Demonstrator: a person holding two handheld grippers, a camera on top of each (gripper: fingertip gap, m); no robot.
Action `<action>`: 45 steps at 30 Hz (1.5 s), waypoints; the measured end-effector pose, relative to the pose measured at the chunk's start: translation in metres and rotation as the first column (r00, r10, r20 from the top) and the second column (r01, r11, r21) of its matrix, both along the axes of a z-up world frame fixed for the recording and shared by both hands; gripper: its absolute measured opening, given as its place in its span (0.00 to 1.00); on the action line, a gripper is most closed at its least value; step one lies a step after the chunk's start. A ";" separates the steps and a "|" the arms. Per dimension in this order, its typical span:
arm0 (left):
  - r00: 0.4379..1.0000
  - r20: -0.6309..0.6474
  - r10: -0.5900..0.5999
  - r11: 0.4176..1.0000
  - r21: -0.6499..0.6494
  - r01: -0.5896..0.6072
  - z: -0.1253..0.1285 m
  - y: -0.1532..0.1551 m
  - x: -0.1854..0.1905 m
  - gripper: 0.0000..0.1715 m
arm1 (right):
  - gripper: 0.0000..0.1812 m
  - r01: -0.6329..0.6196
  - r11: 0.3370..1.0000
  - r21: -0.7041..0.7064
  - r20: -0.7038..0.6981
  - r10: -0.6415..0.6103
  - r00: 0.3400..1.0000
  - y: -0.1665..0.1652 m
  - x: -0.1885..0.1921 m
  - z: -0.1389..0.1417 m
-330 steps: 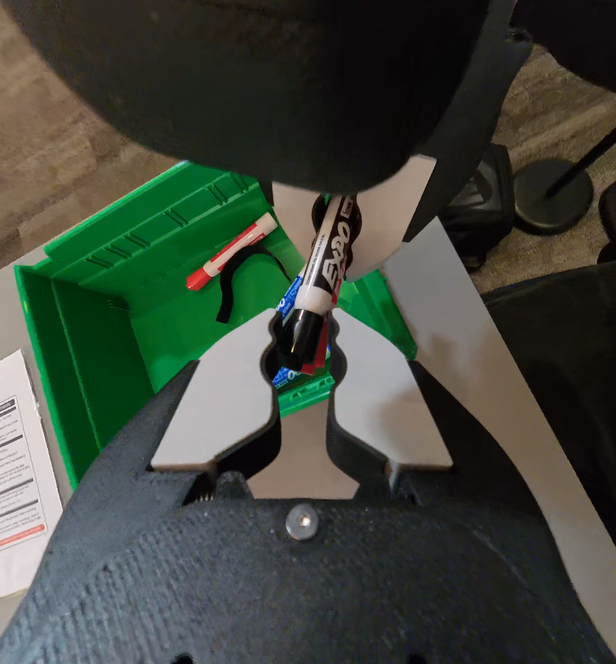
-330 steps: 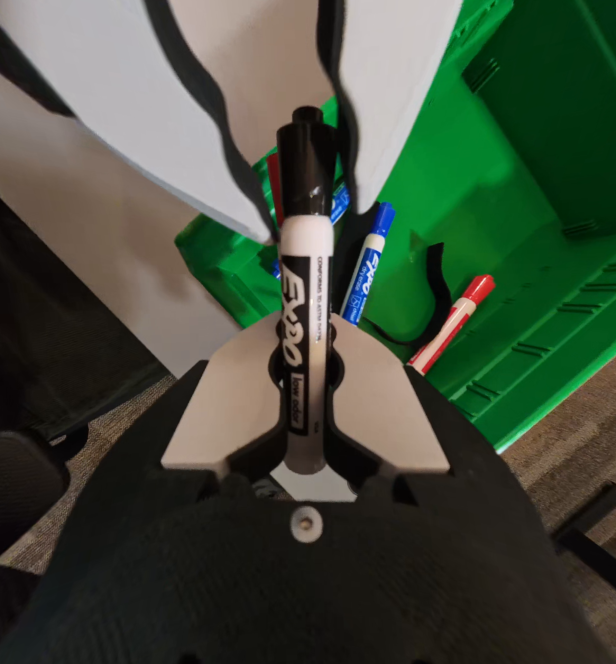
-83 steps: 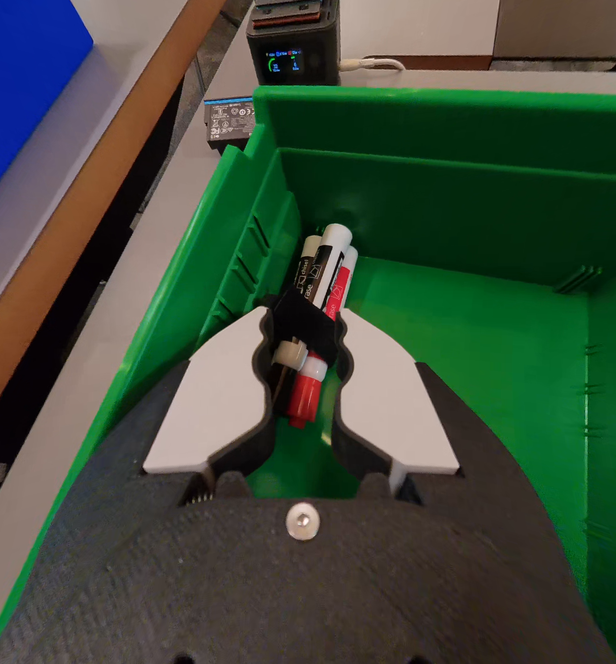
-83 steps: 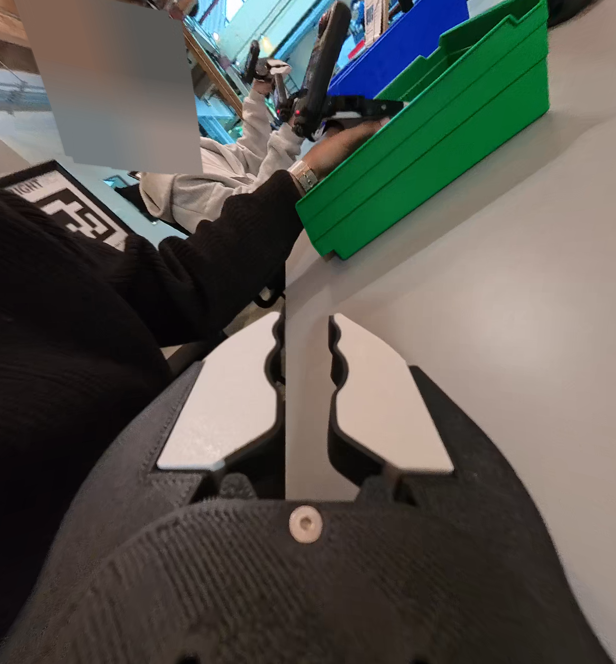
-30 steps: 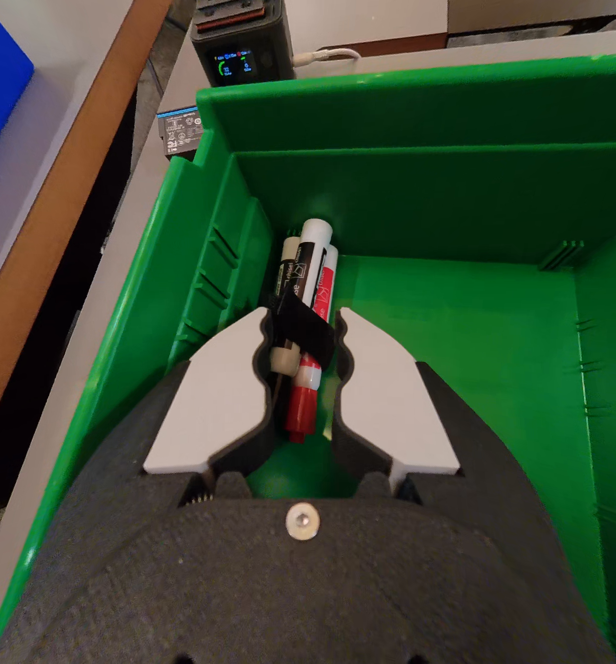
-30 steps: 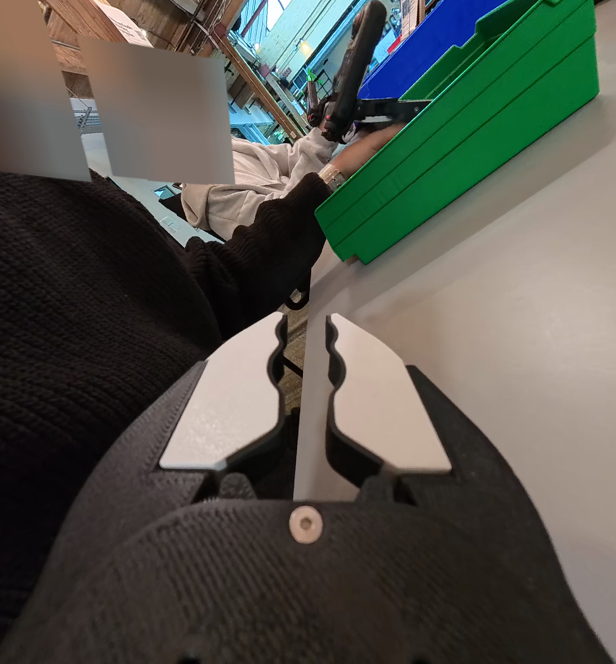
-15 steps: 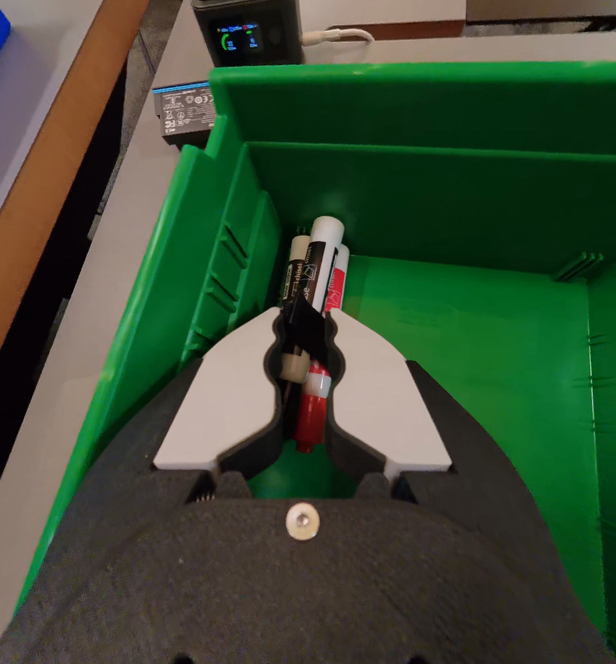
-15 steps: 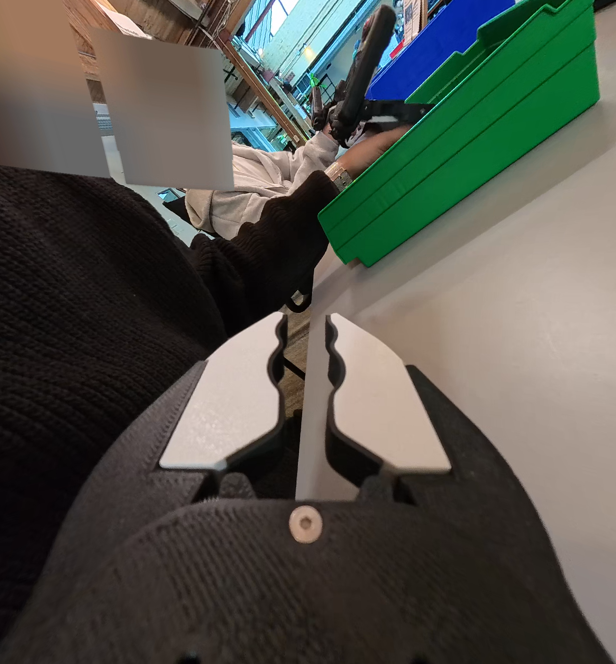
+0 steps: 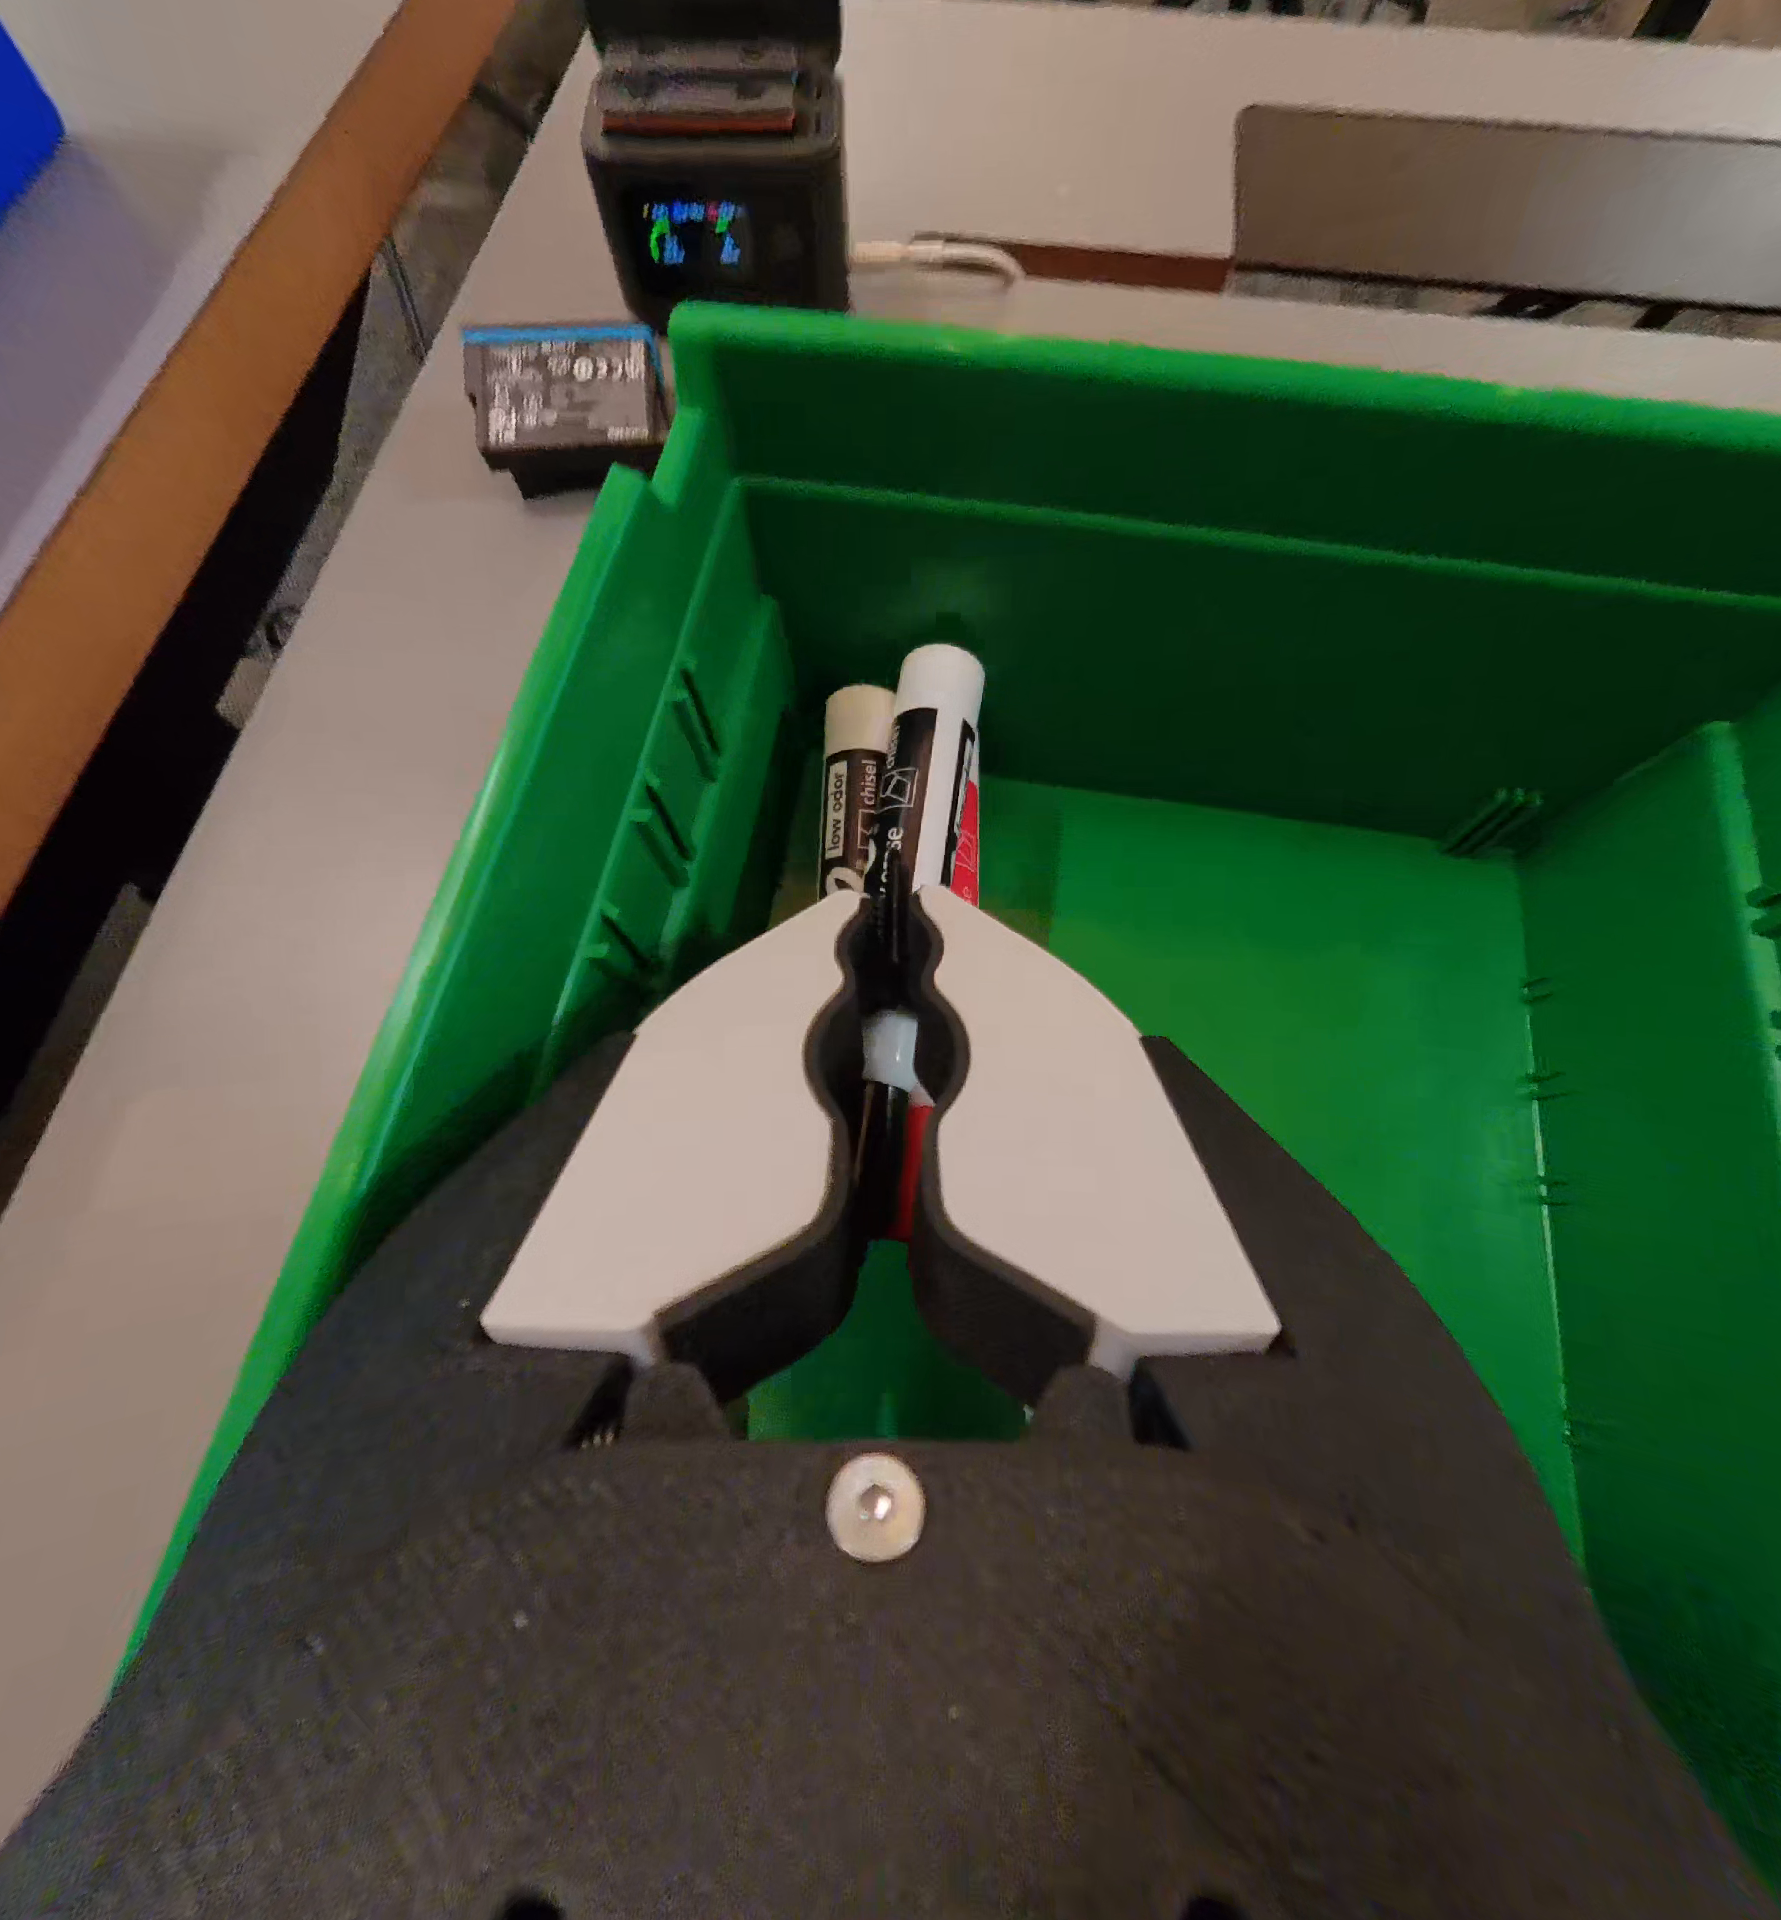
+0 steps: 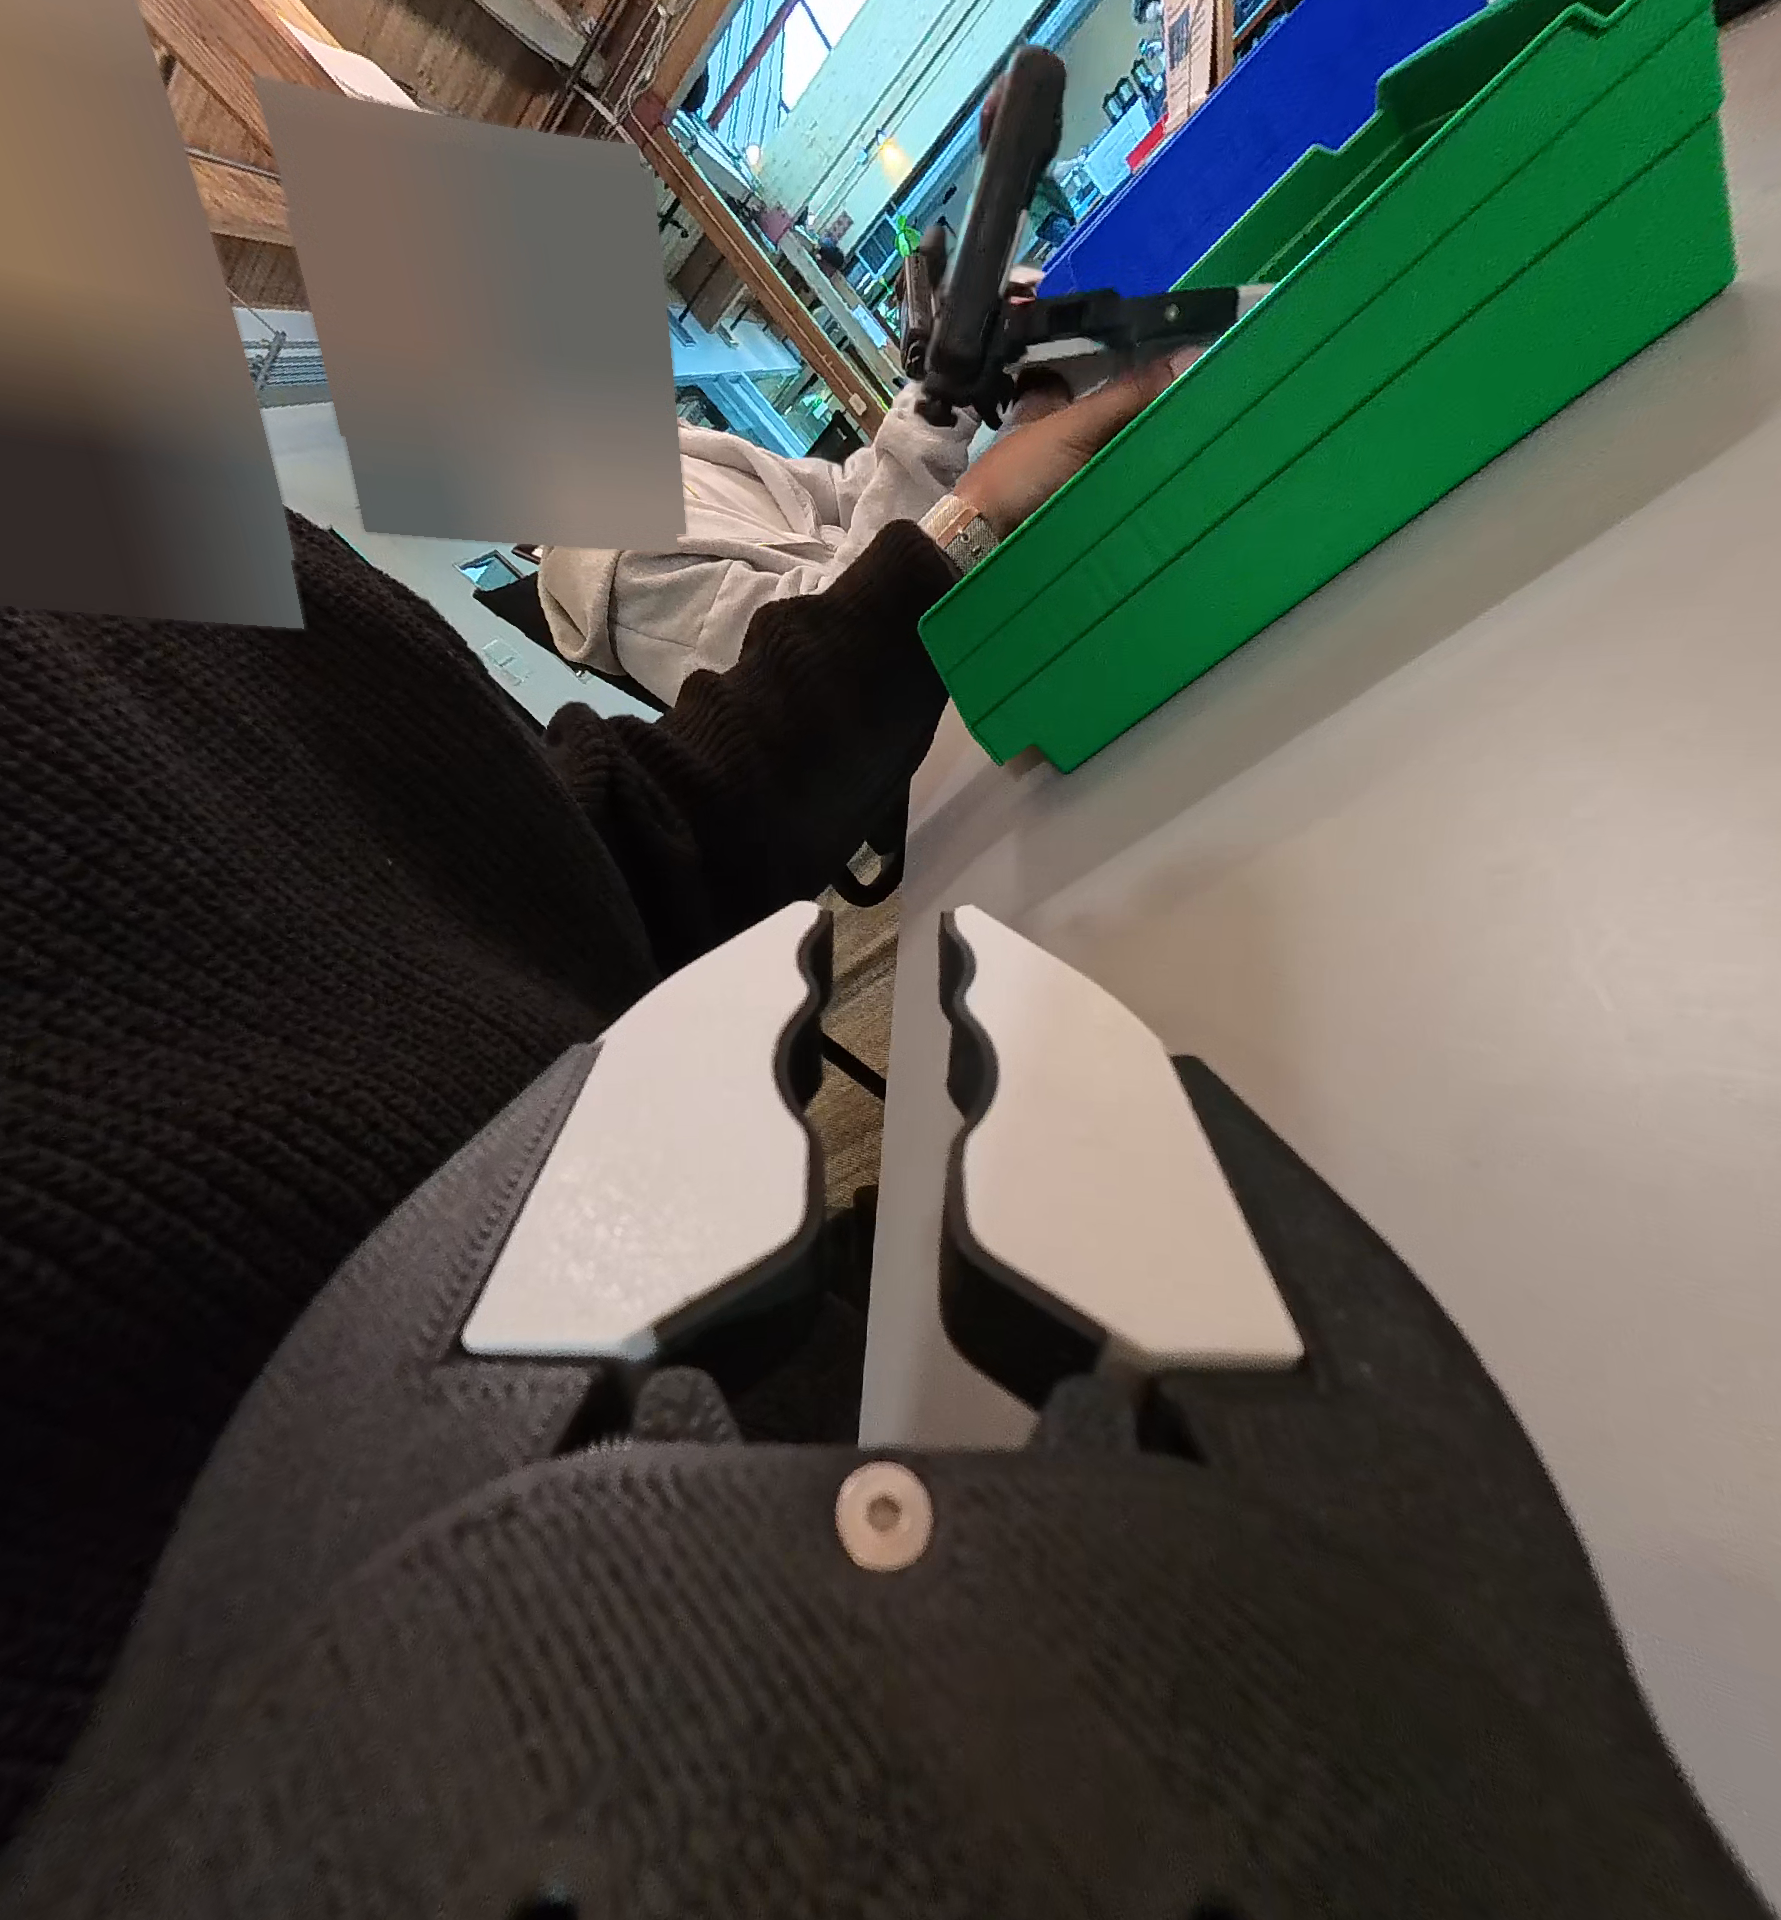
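Inside green bin (image 9: 1281, 644), left gripper (image 9: 891, 914) clamps strap (image 9: 888, 940).

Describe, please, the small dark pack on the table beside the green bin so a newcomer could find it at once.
Start at the green bin that holds the strapped markers. Just outside its far left corner, on the grey table, lies a flat black battery pack with a blue top edge. Unlike the taller black device behind it, it has no lit screen.

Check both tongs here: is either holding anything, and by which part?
The left tongs are shut on the black strap that binds the bundle of markers in the green bin. The right tongs are open and hold nothing.
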State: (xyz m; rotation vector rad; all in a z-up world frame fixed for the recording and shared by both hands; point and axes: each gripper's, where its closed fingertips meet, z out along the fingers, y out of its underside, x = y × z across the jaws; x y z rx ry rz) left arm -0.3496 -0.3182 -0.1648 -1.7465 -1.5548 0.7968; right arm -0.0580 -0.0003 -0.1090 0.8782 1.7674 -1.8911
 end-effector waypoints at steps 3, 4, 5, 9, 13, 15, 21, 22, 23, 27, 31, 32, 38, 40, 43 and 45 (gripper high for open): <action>0.998 -0.056 -0.042 0.999 -0.036 0.040 0.019 0.011 0.003 0.03 | 0.11 0.002 1.000 0.000 0.001 -0.002 1.000 0.000 -0.001 0.000; 0.996 -0.071 -0.060 0.997 -0.045 0.057 0.026 0.017 0.006 0.03 | 0.11 0.002 1.000 -0.001 0.001 -0.002 1.000 0.000 -0.001 0.001; 0.993 -0.087 -0.080 0.996 -0.053 0.076 0.033 0.022 0.009 0.03 | 0.11 0.003 1.000 -0.003 0.001 -0.003 1.000 0.000 -0.001 0.001; 0.959 -0.174 -0.226 0.974 -0.059 0.219 0.076 0.060 0.036 0.03 | 0.10 0.009 1.000 -0.009 -0.006 -0.009 1.000 0.001 0.000 0.005; 0.914 -0.239 -0.328 0.943 -0.144 0.301 0.128 0.094 0.065 0.03 | 0.09 0.029 1.000 0.011 -0.044 -0.029 0.999 0.004 0.000 0.010; 0.889 -0.253 -0.382 0.923 -0.159 0.351 0.154 0.117 0.080 0.03 | 0.09 0.046 0.999 0.022 -0.071 -0.044 0.996 0.008 0.002 0.015; 0.771 -0.243 -0.588 0.808 -0.150 0.569 0.182 0.211 0.134 0.03 | 0.08 0.126 0.989 0.079 -0.190 -0.109 0.976 0.023 0.010 0.030; 0.760 -0.230 -0.608 0.794 -0.140 0.592 0.173 0.227 0.141 0.03 | 0.08 0.152 0.984 0.088 -0.211 -0.131 0.969 0.027 0.010 0.028; 0.746 -0.212 -0.632 0.775 -0.132 0.619 0.160 0.243 0.149 0.03 | 0.06 0.184 0.978 0.097 -0.227 -0.158 0.961 0.031 0.009 0.026; 0.679 -0.156 -0.718 0.694 -0.081 0.716 0.093 0.305 0.183 0.03 | 0.05 0.273 0.956 0.110 -0.253 -0.239 0.938 0.045 0.008 0.019; 0.602 -0.104 -0.791 0.609 -0.046 0.792 0.036 0.345 0.217 0.03 | 0.05 0.392 0.897 0.204 -0.338 -0.311 0.888 0.068 0.006 0.003; 0.580 -0.094 -0.809 0.585 -0.043 0.810 0.029 0.352 0.225 0.03 | 0.05 0.420 0.878 0.228 -0.366 -0.322 0.873 0.074 0.007 0.000; 0.463 -0.129 -0.877 0.471 -0.031 0.882 0.030 0.374 0.265 0.03 | 0.05 0.546 0.798 0.255 -0.428 -0.413 0.804 0.108 0.023 -0.003; 0.423 -0.140 -0.895 0.431 -0.033 0.902 0.033 0.378 0.276 0.03 | 0.05 0.592 0.761 0.265 -0.439 -0.452 0.777 0.121 0.027 -0.003; 0.315 -0.184 -0.931 0.332 -0.064 0.941 0.040 0.385 0.295 0.03 | 0.05 0.654 0.708 0.267 -0.450 -0.509 0.734 0.135 0.039 0.004; 0.252 -0.215 -0.944 0.269 -0.052 0.962 0.047 0.391 0.308 0.03 | 0.05 0.681 0.696 0.228 -0.437 -0.551 0.711 0.139 0.048 0.015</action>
